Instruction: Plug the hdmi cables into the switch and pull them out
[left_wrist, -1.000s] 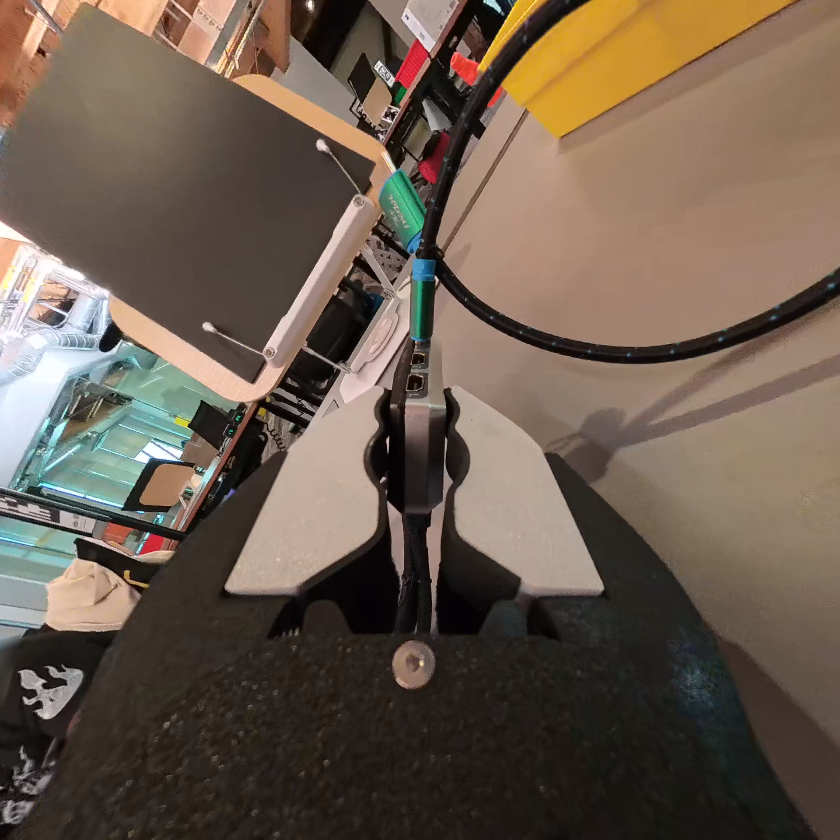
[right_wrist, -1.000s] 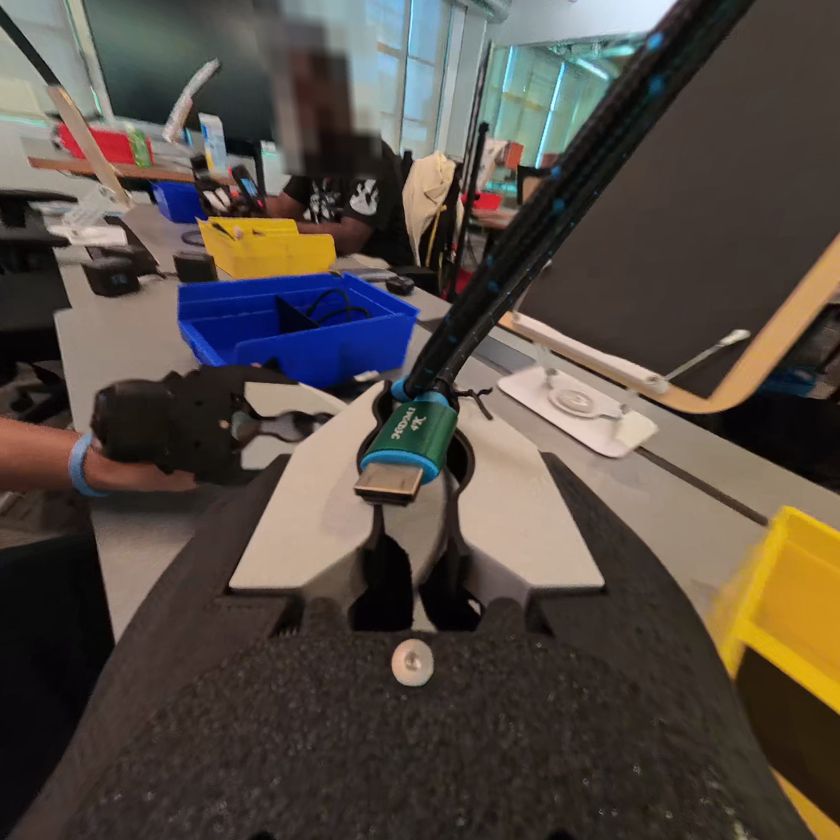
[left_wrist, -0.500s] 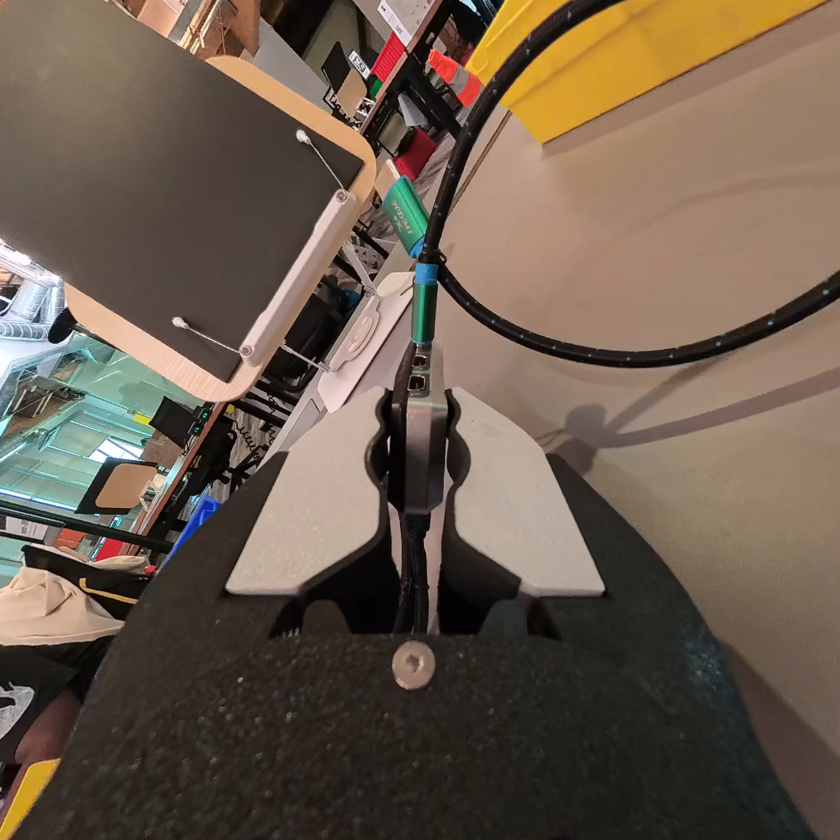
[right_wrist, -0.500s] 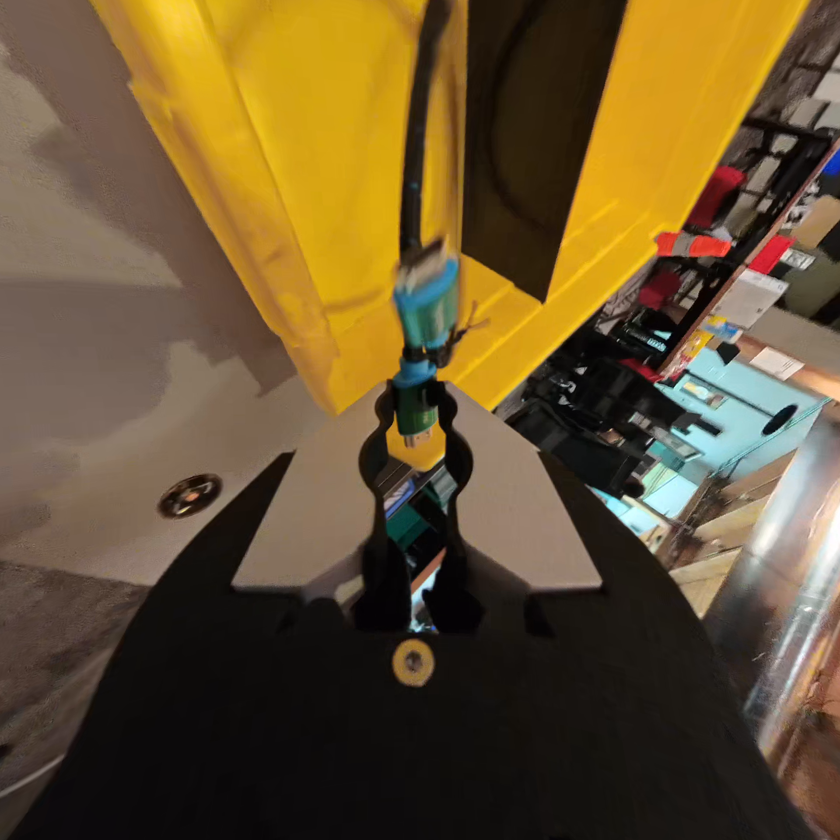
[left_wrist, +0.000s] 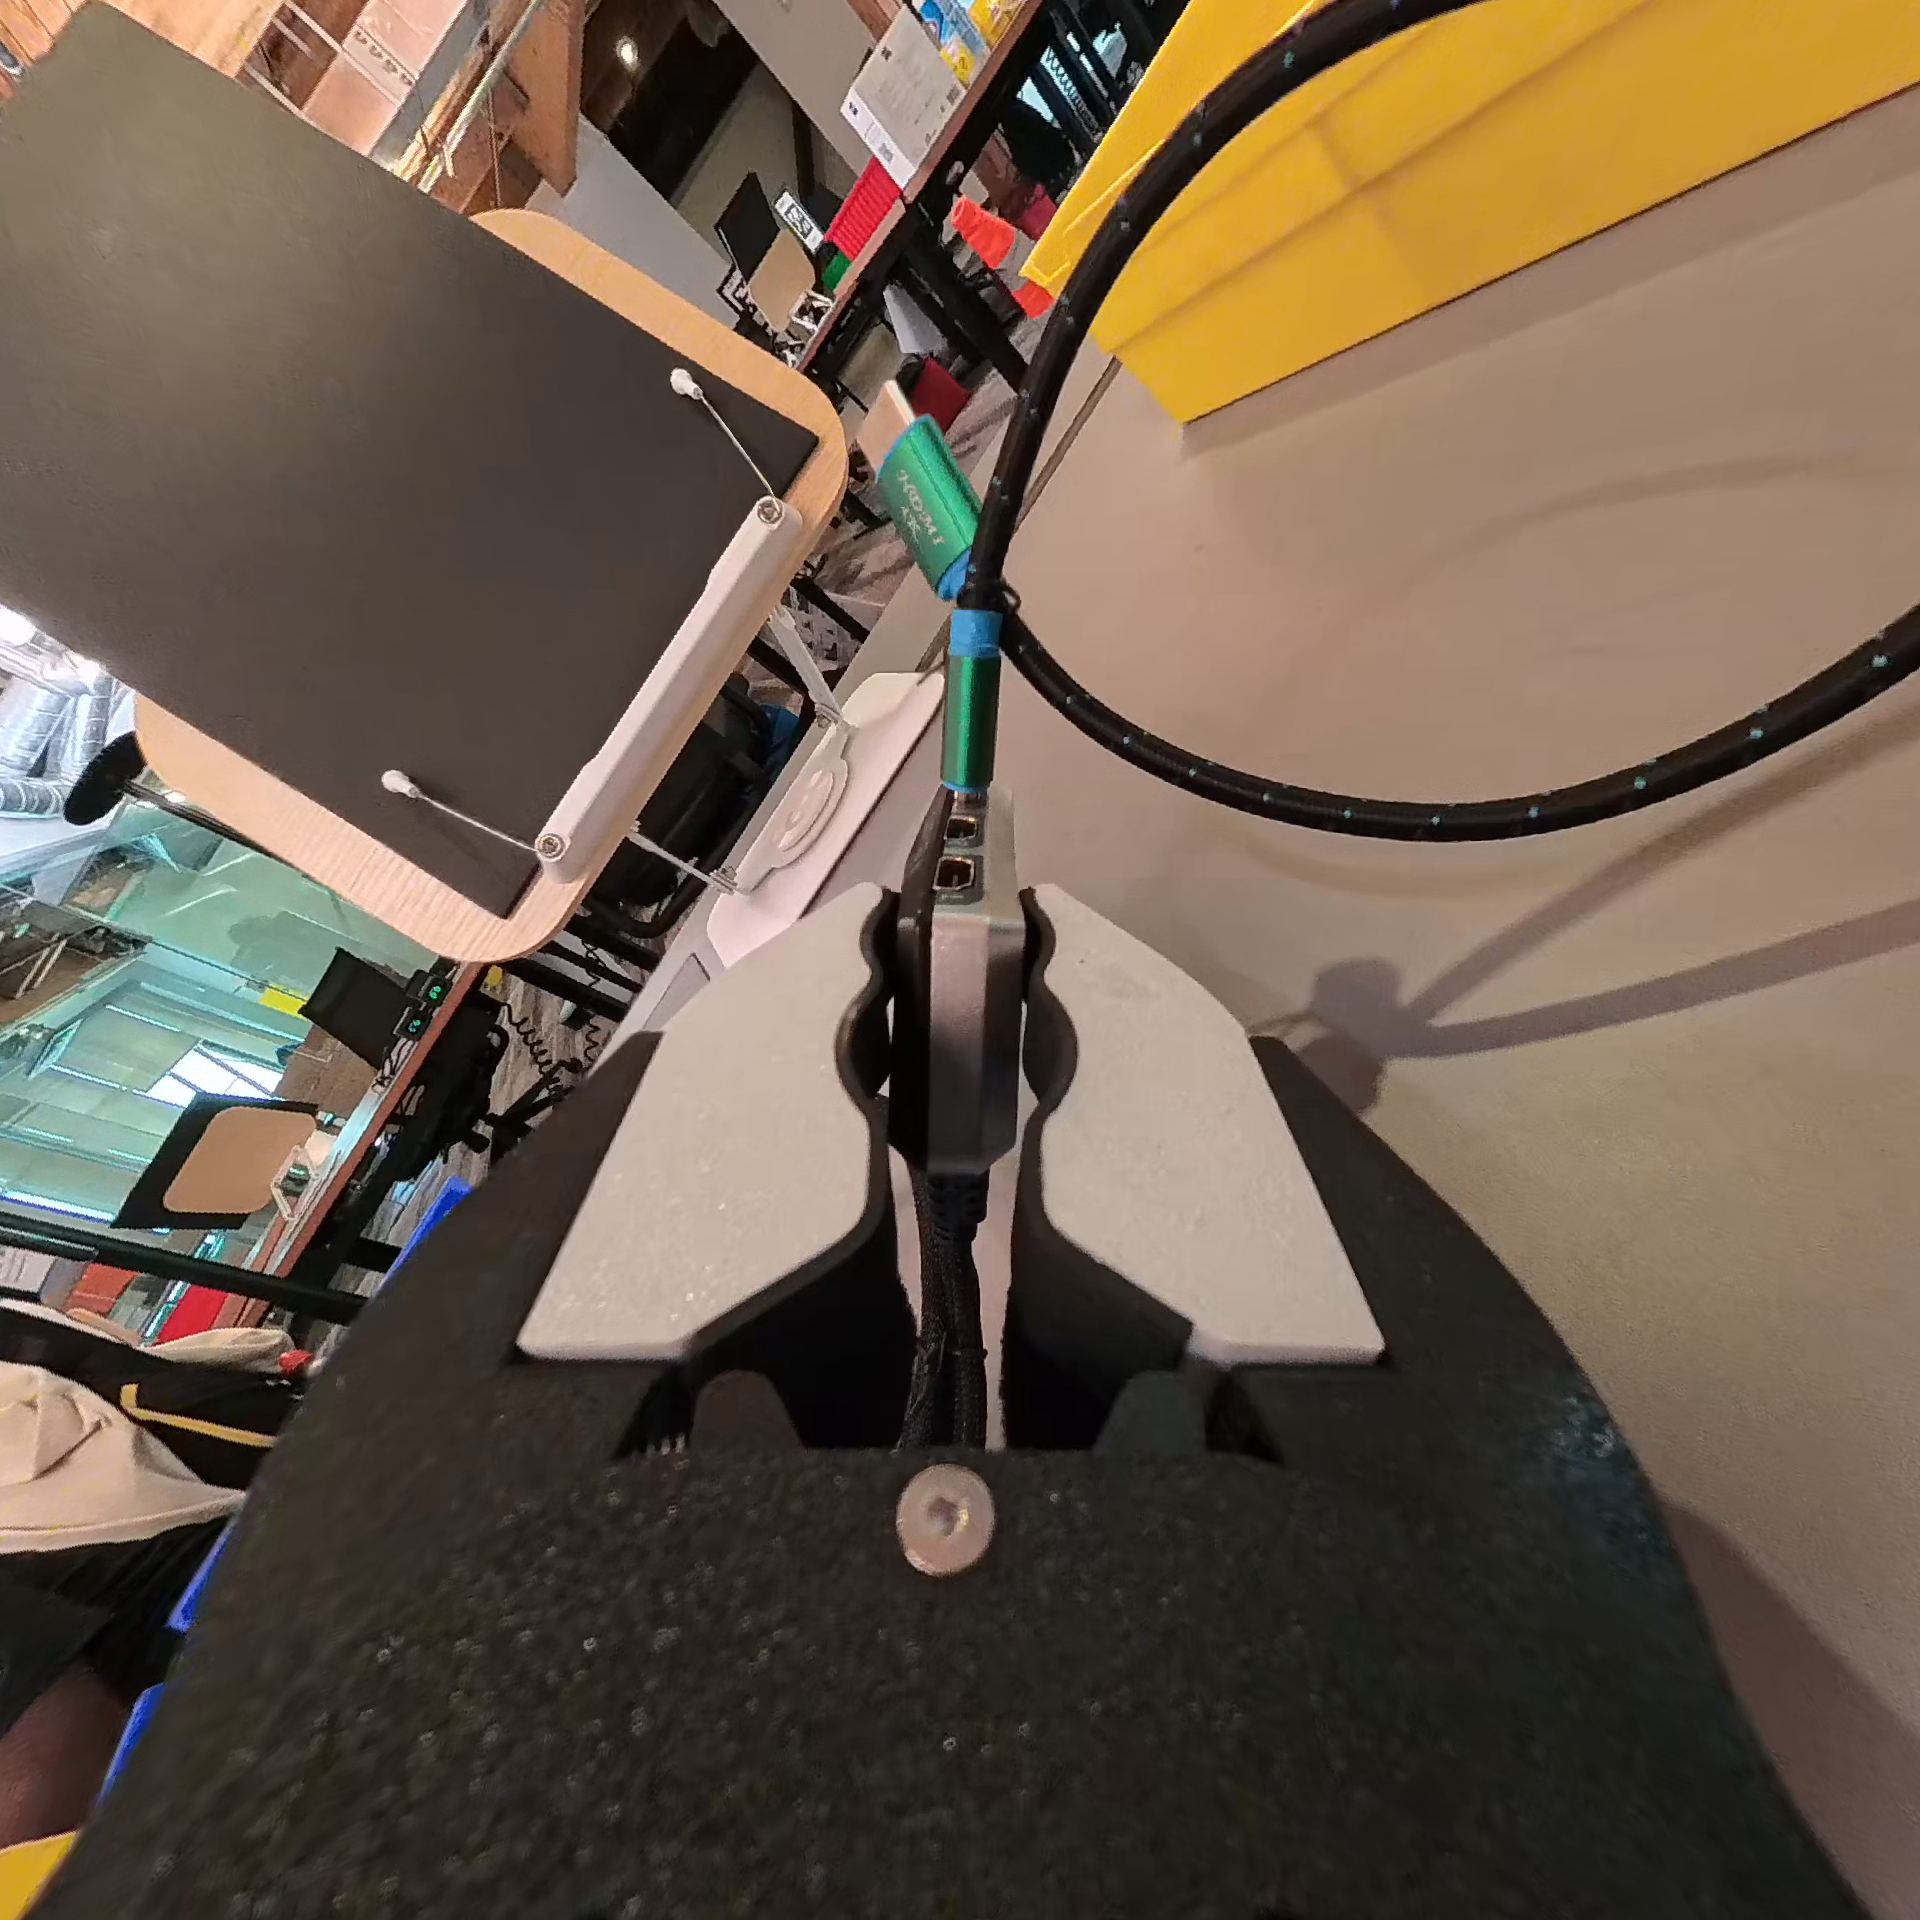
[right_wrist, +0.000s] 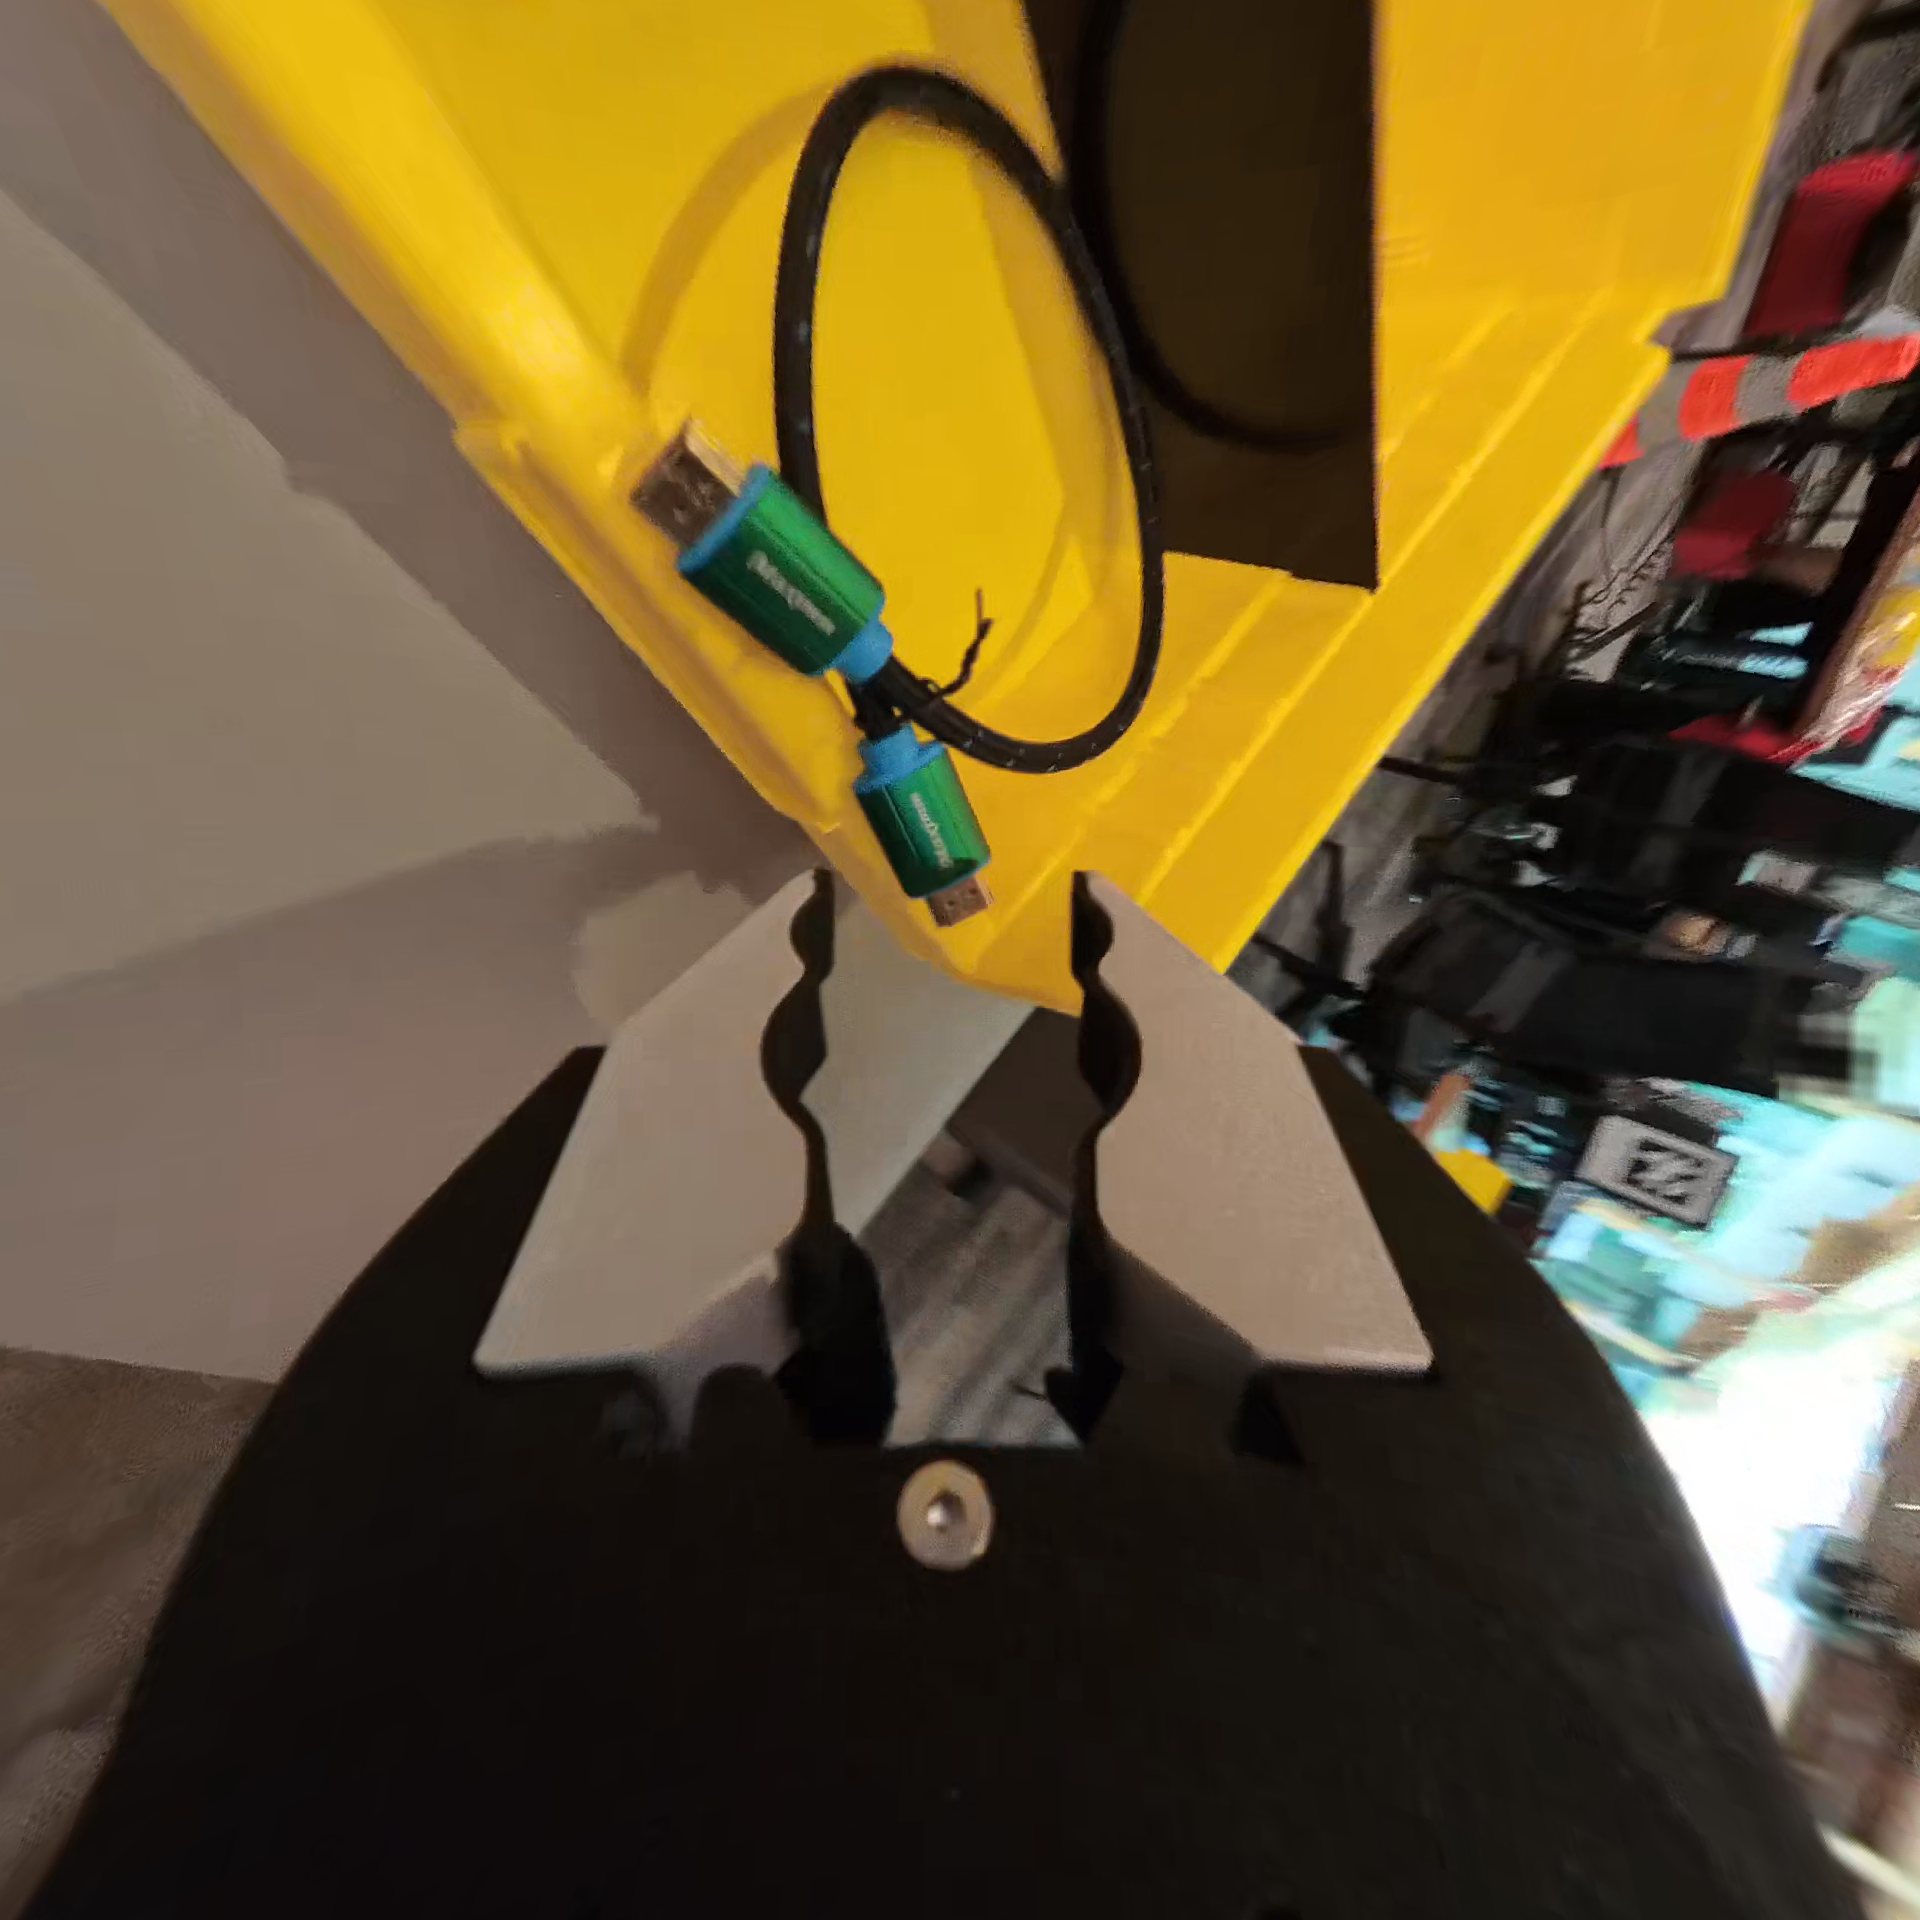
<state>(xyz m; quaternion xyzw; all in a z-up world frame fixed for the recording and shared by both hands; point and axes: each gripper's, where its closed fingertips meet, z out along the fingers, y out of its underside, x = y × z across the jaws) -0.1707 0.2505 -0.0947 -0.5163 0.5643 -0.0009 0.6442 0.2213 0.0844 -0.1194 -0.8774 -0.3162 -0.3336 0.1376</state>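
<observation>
— Left gripper (left_wrist: 956, 935)?
— Clamped on switch (left_wrist: 961, 997); one green plug (left_wrist: 968, 717) seated in far port, cable (left_wrist: 1351, 810) looping over table (left_wrist: 1558, 623)

— Right gripper (right_wrist: 951, 894)?
— Parted, holding nothing; second cable (right_wrist: 966, 416) lying in yellow bin (right_wrist: 582, 208)

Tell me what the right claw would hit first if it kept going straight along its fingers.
Most likely the nearer green HDMI plug of the looped cable, lying at the yellow bin corner just ahead of the open right claw. Depth is unclear, so the claw could instead pass over it and meet the bin's wall.
</observation>
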